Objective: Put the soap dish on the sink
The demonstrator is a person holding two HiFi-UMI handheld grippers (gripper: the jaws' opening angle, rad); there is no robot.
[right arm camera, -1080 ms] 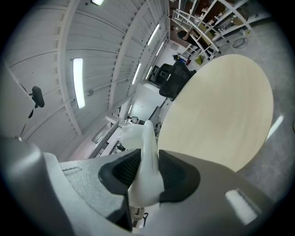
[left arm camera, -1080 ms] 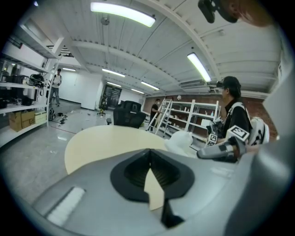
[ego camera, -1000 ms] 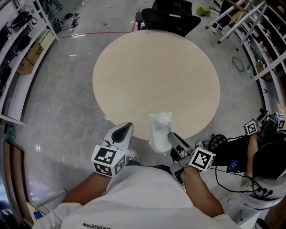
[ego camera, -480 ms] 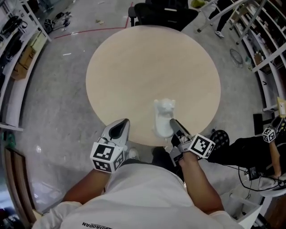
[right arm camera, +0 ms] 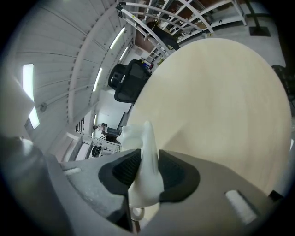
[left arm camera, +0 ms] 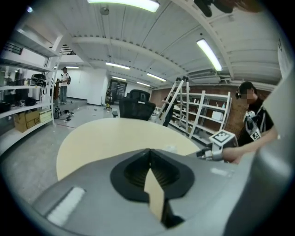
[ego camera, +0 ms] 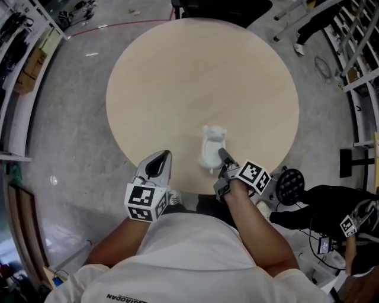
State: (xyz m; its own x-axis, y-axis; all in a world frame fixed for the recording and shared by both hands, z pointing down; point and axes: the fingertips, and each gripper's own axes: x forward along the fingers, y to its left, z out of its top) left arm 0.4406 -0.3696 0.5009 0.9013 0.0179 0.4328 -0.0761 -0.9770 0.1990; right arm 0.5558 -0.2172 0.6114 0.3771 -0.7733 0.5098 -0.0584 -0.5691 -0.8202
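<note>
The white soap dish (ego camera: 210, 148) is a pale moulded piece, held upright over the near edge of the round beige table (ego camera: 201, 77). My right gripper (ego camera: 222, 158) is shut on its near end. In the right gripper view the soap dish (right arm camera: 146, 152) stands pinched between the two dark pads (right arm camera: 177, 171) of the right gripper (right arm camera: 146, 173). My left gripper (ego camera: 156, 167) hovers at the table's near edge, left of the dish, shut with nothing in it. In the left gripper view the left gripper (left arm camera: 150, 159) faces the table (left arm camera: 106, 133). No sink is in view.
A black office chair (ego camera: 222, 7) stands at the table's far side. Shelving lines the left (ego camera: 23, 53) and right (ego camera: 361, 53) walls. A black round base (ego camera: 290, 186) sits on the floor by my right arm. Another person (left arm camera: 252, 120) stands to the right.
My right gripper has come down and forward with the soap dish, from off the table's near edge to over it. The left gripper has sunk slightly and stays shut.
</note>
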